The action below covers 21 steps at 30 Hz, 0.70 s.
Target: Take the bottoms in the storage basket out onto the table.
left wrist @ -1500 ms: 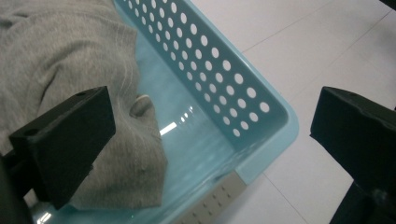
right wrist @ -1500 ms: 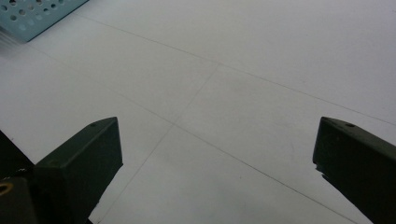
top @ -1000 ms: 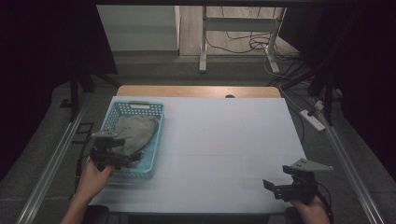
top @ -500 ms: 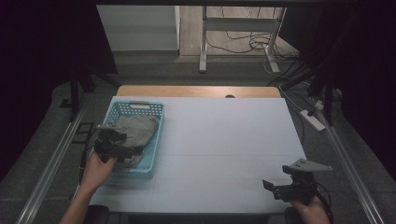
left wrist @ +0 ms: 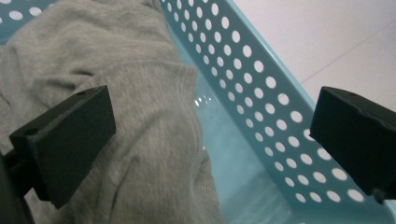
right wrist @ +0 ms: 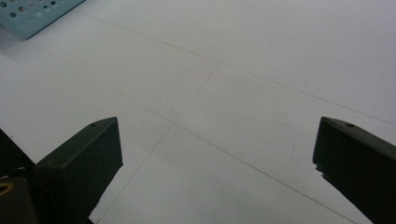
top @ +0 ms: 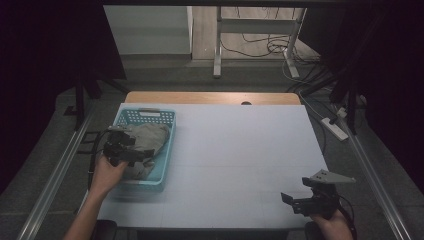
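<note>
A light blue perforated basket stands at the left of the white table and holds a crumpled grey garment. My left gripper is open inside the basket, low over the cloth. In the left gripper view its jaws stand wide apart, the grey garment under the left jaw and the basket wall running between them. My right gripper hovers open near the table's front right corner, nothing between its jaws. The right gripper view shows bare table and a corner of the basket.
The white table top spreads wide between the basket and the right hand. A wooden strip edges the far side. Metal rails run along both sides, a power strip lies off the right edge, and cables lie on the floor behind.
My left hand has carried its gripper forward and to the right, from beside the basket's near left side to over the grey garment inside it. The right gripper has stayed in place.
</note>
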Each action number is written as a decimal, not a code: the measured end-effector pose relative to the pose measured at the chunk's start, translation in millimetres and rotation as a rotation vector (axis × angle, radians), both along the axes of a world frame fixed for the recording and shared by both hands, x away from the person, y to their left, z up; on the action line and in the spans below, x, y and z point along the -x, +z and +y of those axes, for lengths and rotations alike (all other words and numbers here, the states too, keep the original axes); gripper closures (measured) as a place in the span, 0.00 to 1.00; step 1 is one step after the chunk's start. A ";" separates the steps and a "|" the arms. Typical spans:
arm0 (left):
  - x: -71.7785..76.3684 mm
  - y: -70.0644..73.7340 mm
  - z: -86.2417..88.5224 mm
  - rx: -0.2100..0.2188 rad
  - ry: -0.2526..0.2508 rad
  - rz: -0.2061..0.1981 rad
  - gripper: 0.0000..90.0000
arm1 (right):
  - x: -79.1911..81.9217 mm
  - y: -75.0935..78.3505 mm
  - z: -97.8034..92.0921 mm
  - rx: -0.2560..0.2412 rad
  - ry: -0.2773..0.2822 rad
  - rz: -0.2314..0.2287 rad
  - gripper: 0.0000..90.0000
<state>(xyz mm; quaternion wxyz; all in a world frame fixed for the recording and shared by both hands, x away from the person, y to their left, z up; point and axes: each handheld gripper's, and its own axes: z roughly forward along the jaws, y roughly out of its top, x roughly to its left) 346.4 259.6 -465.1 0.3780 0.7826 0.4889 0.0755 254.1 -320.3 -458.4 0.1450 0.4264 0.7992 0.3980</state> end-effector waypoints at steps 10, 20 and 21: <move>-20.2 1.2 -1.9 -0.024 0.015 0.017 0.00 | 0.2 0.2 -0.9 -0.009 -0.002 0.000 0.02; -42.7 -7.8 1.1 -0.090 0.066 0.063 0.00 | -0.5 0.0 -0.8 -0.008 0.002 0.004 0.02; -46.9 -9.8 1.2 -0.085 0.078 0.072 0.00 | -0.5 -0.1 -0.5 -0.006 0.003 0.004 0.02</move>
